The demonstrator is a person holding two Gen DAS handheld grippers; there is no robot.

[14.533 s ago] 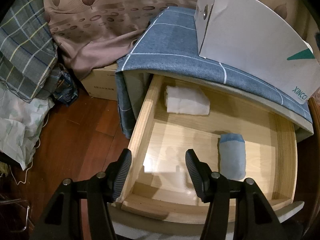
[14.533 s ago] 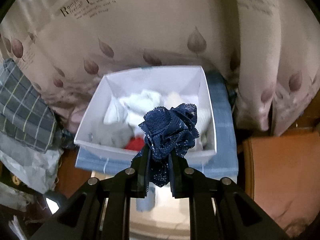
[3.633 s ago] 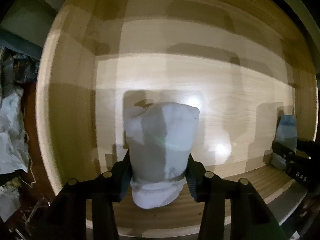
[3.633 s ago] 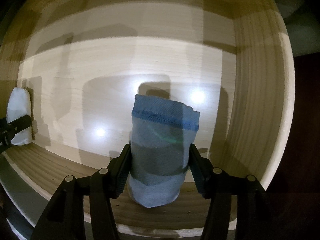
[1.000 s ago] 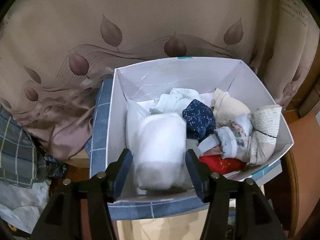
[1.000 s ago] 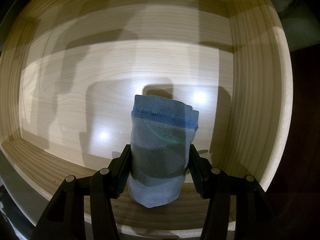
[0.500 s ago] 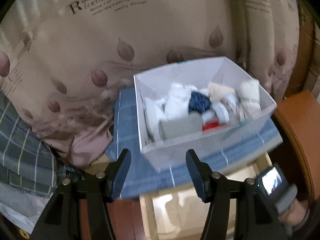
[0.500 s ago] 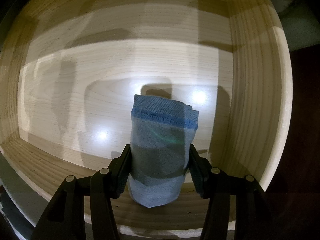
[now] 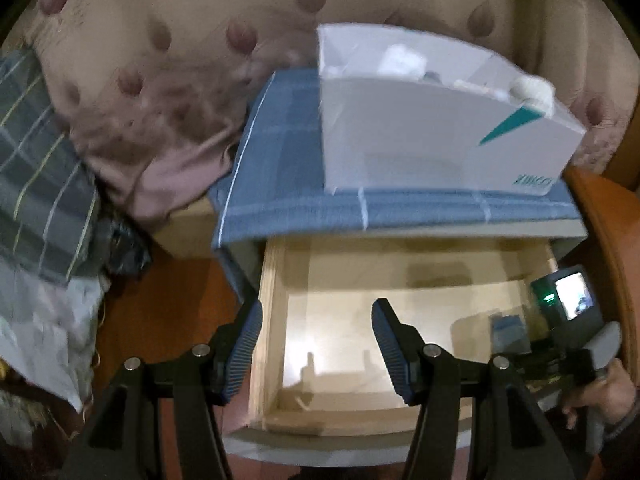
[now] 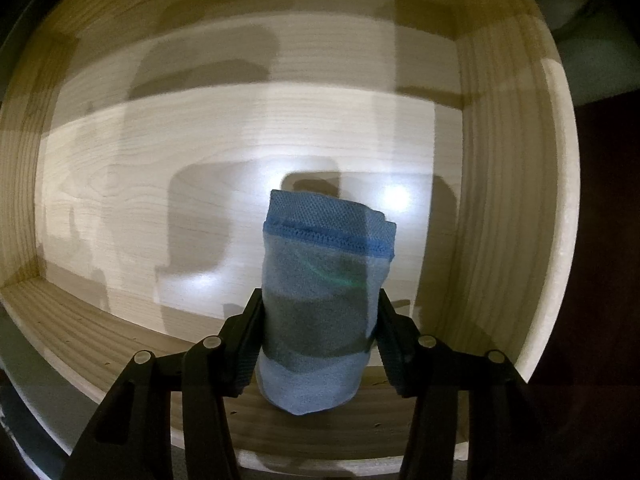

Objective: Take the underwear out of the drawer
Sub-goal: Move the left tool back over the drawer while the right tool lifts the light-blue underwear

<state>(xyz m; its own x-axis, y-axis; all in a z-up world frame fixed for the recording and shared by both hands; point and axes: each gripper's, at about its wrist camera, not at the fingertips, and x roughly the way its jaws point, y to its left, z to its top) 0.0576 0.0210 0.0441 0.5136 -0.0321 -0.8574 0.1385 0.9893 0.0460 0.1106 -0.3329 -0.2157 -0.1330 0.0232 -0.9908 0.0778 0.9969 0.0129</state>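
Your right hand-held gripper (image 10: 318, 334) points straight down into the open wooden drawer (image 10: 500, 200), and its jaws are closing around a rolled piece of light blue underwear (image 10: 324, 304) that stands between them. Both black fingers (image 10: 248, 340) already lie against the sides of the roll, which looks slightly squeezed at that height. The roll sits on the drawer floor near the front wall and toward the right side wall, its darker blue stitched band at the far end from the camera. From your left wrist view, your left hand-held gripper (image 9: 316, 350) is spread wide with nothing between its ribbed blue pads (image 9: 248, 344); it hangs above the front left part of the same drawer (image 9: 276, 280), the left finger lying over the drawer's left side wall. That picture is blurred, but you can make out the blue roll (image 9: 510, 332) at the drawer's right end, with the right tool's small lit screen (image 9: 572, 294) just beside it and your right hand (image 9: 600, 392) on its grey grip. Above the drawer, a blue checked cloth (image 9: 280, 160) covers the cabinet top, and a white box (image 9: 420, 132) with a green triangle mark stands on it, holding pale bundled garments (image 9: 400, 60). A beige curtain with leaf prints (image 9: 160, 60) hangs behind, and plaid fabric (image 9: 36, 152) lies at the left over the red-brown floor (image 9: 160, 320).
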